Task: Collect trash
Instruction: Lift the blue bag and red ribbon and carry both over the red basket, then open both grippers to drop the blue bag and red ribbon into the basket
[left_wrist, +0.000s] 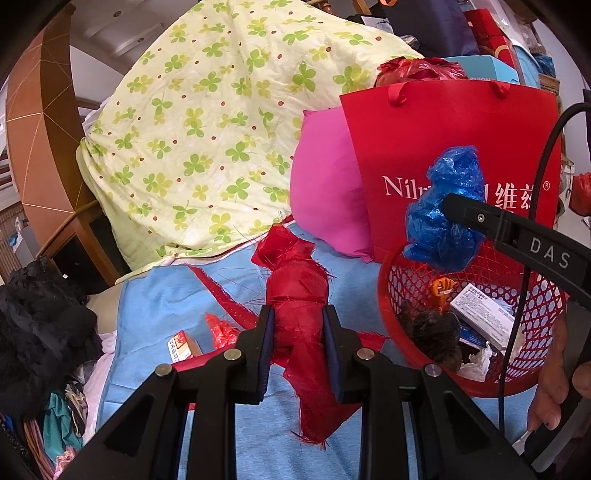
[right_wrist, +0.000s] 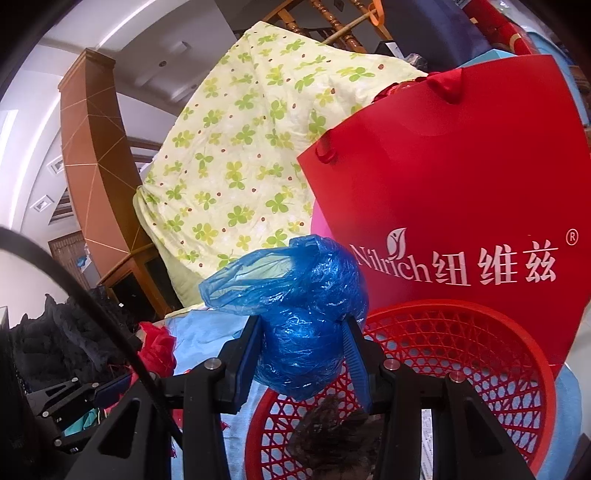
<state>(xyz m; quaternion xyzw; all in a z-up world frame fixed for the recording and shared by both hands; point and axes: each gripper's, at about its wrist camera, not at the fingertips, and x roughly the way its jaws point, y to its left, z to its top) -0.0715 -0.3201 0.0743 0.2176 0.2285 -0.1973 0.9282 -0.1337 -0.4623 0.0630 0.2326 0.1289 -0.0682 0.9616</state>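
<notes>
Left gripper (left_wrist: 298, 325): jaws nearly closed, pads pinching a frayed red fabric bundle (left_wrist: 297, 291) at bottom centre of the left wrist view. The bundle sticks up past the fingertips and trails down between the fingers over the blue sheet (left_wrist: 229, 369).

Right gripper (right_wrist: 301, 347): jaws partly open, clamped on a crumpled blue plastic bag (right_wrist: 295, 325), centre of the right wrist view. The bag bulges above and below the pads and hangs over the near left rim of the red mesh basket (right_wrist: 461, 343).

Left view only:
- Right gripper from the side, upper right of centre, 1 finger (left_wrist: 469, 212) against the blue bag, which hangs above the basket rim (left_wrist: 391, 273).
- Basket contents: white box (left_wrist: 484, 314), orange scrap (left_wrist: 443, 288), dark clump (left_wrist: 428, 328), white tissue (left_wrist: 476, 363).
- Small red-and-white carton (left_wrist: 181, 345) and crumpled red wrapper (left_wrist: 221, 328) on the sheet, lower left of the fabric.
- Pink pillow (left_wrist: 325, 184) left of the red paper bag (left_wrist: 454, 140).
- A hand (left_wrist: 550, 373) at the right edge.

Right view only:
- Full "Nilrich" print on the paper bag (right_wrist: 461, 166).
- Wooden railing (right_wrist: 321, 22) at the top.
- Left gripper body at lower left, jaws hidden.

Both: clover-print quilt (left_wrist: 192, 122) upper left, black clothes (left_wrist: 40, 325) left edge.
</notes>
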